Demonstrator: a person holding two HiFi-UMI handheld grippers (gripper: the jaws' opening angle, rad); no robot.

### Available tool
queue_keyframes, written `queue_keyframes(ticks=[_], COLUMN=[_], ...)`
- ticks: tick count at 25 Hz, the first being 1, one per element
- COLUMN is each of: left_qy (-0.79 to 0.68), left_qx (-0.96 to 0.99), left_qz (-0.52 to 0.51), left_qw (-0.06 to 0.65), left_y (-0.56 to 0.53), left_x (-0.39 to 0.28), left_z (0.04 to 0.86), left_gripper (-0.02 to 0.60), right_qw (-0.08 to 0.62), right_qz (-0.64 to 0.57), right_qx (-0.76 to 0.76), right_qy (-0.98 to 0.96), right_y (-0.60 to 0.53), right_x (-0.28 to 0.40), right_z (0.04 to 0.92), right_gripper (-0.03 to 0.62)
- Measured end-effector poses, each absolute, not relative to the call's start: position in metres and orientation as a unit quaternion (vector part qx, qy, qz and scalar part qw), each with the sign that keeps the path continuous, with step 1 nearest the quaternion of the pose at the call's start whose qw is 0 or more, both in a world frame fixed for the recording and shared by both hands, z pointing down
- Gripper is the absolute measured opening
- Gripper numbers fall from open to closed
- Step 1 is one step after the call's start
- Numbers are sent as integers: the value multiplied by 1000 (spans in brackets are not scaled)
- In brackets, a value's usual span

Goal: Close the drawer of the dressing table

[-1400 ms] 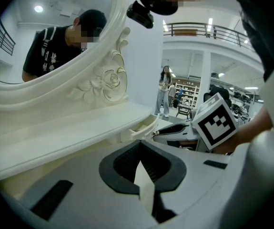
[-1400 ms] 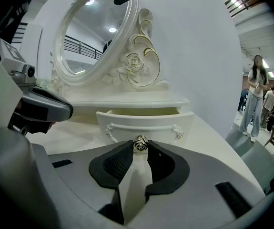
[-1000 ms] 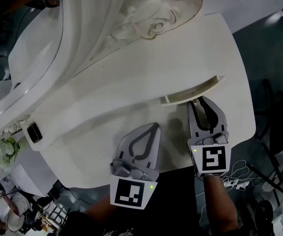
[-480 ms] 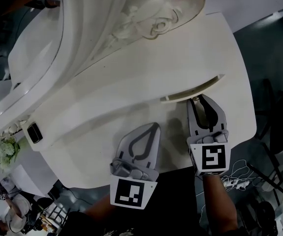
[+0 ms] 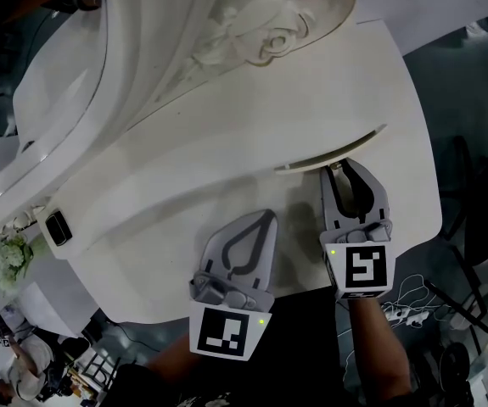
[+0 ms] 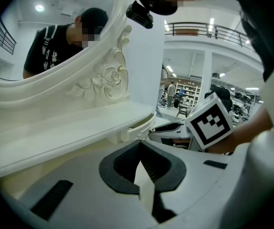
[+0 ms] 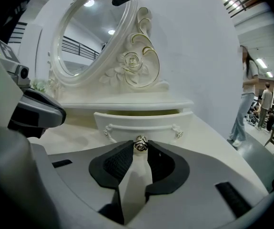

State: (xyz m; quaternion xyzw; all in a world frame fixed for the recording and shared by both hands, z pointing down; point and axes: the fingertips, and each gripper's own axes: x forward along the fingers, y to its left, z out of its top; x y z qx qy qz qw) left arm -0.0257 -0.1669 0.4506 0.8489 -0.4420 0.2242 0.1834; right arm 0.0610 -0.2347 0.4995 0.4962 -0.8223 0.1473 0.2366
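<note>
The white dressing table (image 5: 227, 176) carries a curved drawer (image 5: 333, 153) that stands slightly out under its upper shelf. In the right gripper view the drawer front (image 7: 141, 125) faces me, with a dark slit above it. Its small metal rose knob (image 7: 141, 144) sits between the tips of my right gripper (image 7: 141, 150), which is shut on it. From the head view, that right gripper (image 5: 343, 170) reaches to the drawer front. My left gripper (image 5: 266, 217) rests on the tabletop to the left, shut and empty. The left gripper view shows the drawer's end (image 6: 139, 130) ahead of the left gripper (image 6: 140, 146).
An ornate oval mirror (image 7: 94, 37) with carved roses rises behind the drawer. A small dark device (image 5: 58, 227) sits at the table's left edge, beside white flowers (image 5: 6, 261). Cables (image 5: 413, 308) lie on the floor at the right. A person (image 7: 248, 94) stands far right.
</note>
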Motion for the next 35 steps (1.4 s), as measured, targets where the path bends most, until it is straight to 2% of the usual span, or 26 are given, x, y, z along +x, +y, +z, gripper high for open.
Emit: queue_keyframes(ticks=[35], left_qy=[-434], left_qx=[854], left_qz=[228], left_qw=[176], left_y=[-163], left_x=[-20], left_z=[452], left_gripper=[0], right_qw=[225], right_qz=[132], right_qx=[507], right_qy=[-821], right_y=[-254], right_x=[51], right_z=[498], right_gripper=[87])
